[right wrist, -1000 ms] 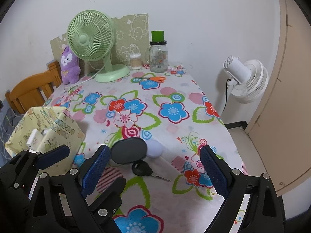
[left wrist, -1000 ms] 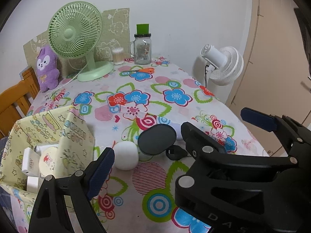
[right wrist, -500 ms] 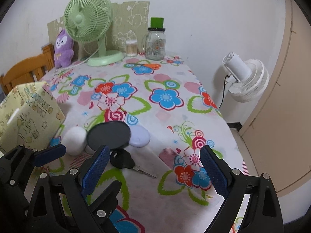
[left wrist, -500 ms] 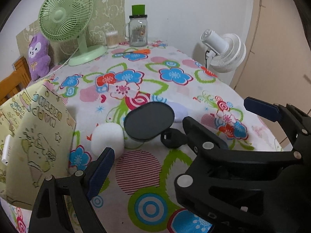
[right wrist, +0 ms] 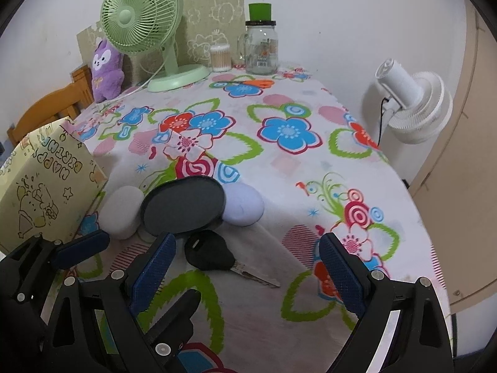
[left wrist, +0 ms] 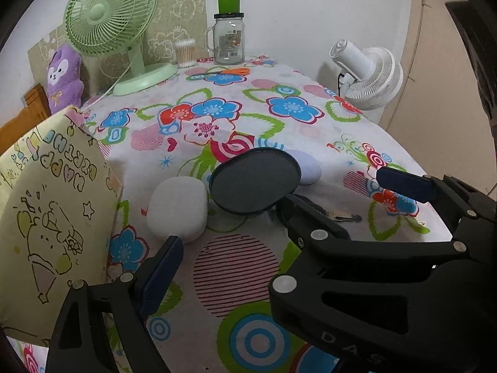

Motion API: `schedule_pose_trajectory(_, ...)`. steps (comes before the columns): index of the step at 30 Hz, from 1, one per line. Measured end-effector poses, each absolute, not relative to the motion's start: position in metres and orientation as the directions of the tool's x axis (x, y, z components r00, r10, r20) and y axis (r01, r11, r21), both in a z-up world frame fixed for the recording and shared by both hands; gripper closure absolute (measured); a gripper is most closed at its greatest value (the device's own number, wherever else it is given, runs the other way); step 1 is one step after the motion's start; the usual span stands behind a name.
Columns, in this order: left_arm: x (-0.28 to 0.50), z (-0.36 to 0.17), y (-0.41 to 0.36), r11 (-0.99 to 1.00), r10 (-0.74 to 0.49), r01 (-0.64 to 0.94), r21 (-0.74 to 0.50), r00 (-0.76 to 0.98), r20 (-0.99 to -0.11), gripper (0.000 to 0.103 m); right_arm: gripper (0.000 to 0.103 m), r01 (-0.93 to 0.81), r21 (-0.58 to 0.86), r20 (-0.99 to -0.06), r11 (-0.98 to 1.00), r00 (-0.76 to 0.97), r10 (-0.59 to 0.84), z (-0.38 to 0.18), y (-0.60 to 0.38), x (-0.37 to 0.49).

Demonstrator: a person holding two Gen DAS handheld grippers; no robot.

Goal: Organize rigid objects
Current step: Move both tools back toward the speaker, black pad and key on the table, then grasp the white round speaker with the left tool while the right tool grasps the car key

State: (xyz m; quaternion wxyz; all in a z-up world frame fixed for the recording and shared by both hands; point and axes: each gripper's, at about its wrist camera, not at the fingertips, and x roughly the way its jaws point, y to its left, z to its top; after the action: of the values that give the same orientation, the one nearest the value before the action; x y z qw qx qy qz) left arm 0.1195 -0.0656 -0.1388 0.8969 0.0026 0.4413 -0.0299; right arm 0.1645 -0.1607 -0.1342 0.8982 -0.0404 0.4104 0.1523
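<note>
A white rounded case (left wrist: 177, 208), a dark oval disc (left wrist: 254, 180) propped over it and a lilac pebble-shaped case (left wrist: 306, 168) cluster on the flowered tablecloth. A black-headed key (right wrist: 211, 253) lies just in front of them. My right gripper (right wrist: 247, 242) hovers open, and the key head lies low between its blue pads, nearer the left one. My left gripper (left wrist: 248, 248) is open over the striped circle, its left finger (left wrist: 161, 273) near the white case. Its other finger is hidden behind the right gripper (left wrist: 338, 192).
A yellow printed paper box (left wrist: 46, 217) stands at the left table edge. At the back are a green fan (left wrist: 108, 15), a purple plush (left wrist: 63, 74), a glass jar (left wrist: 228, 40), cotton swabs (left wrist: 185, 52) and orange scissors (left wrist: 236, 71). A white fan (left wrist: 369, 74) stands beyond the right edge.
Both grippers have sunk toward the table, so the cluster and the key loom larger and nearer. The inside of the yellow box has dropped out of sight. Both jaws stay as wide.
</note>
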Motion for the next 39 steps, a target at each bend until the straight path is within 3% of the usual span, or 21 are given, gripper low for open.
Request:
schedule_pose_trajectory(8, 0.119, -0.146, -0.063, 0.998, -0.046, 0.062, -0.012, 0.593, -0.804, 0.012, 0.029, -0.363, 0.038, -0.770, 0.931, 0.583, 0.259, -0.143, -0.147, 0.167)
schedule_pose_trajectory(11, 0.119, -0.146, -0.061, 0.998, -0.045, 0.059, -0.013, 0.592, -0.805, 0.012, 0.043, -0.379, 0.054, -0.784, 0.924, 0.557, 0.275, -0.146, -0.143, 0.170)
schedule_pose_trajectory(13, 0.120, -0.146, -0.059, 0.998, -0.046, 0.059, -0.013, 0.591, -0.805, 0.012, 0.059, -0.386, 0.049, -0.782, 0.921, 0.560, 0.275, -0.146, -0.140, 0.169)
schedule_pose_trajectory(16, 0.119, -0.146, -0.058, 0.999, -0.031, 0.053, 0.001, 0.597, -0.802, 0.011, 0.072, -0.398, 0.027, -0.787, 0.917, 0.557, 0.265, -0.145, -0.137, 0.169)
schedule_pose_trajectory(29, 0.126, -0.145, -0.049, 1.000, 0.017, -0.024, 0.003, 0.593, -0.805, 0.012, 0.072, -0.343, 0.049, -0.785, 0.938, 0.568, 0.249, -0.140, -0.149, 0.170)
schedule_pose_trajectory(34, 0.133, -0.141, -0.056, 0.995, 0.095, -0.040, 0.089, 0.612, -0.785, 0.012, 0.072, -0.323, 0.067, -0.785, 0.944, 0.567, 0.250, -0.140, -0.154, 0.175)
schedule_pose_trajectory(39, 0.144, -0.143, -0.053, 0.995, 0.101, -0.066, 0.076, 0.604, -0.791, 0.012, 0.072, -0.303, 0.087, -0.783, 0.949, 0.568, 0.253, -0.137, -0.159, 0.181)
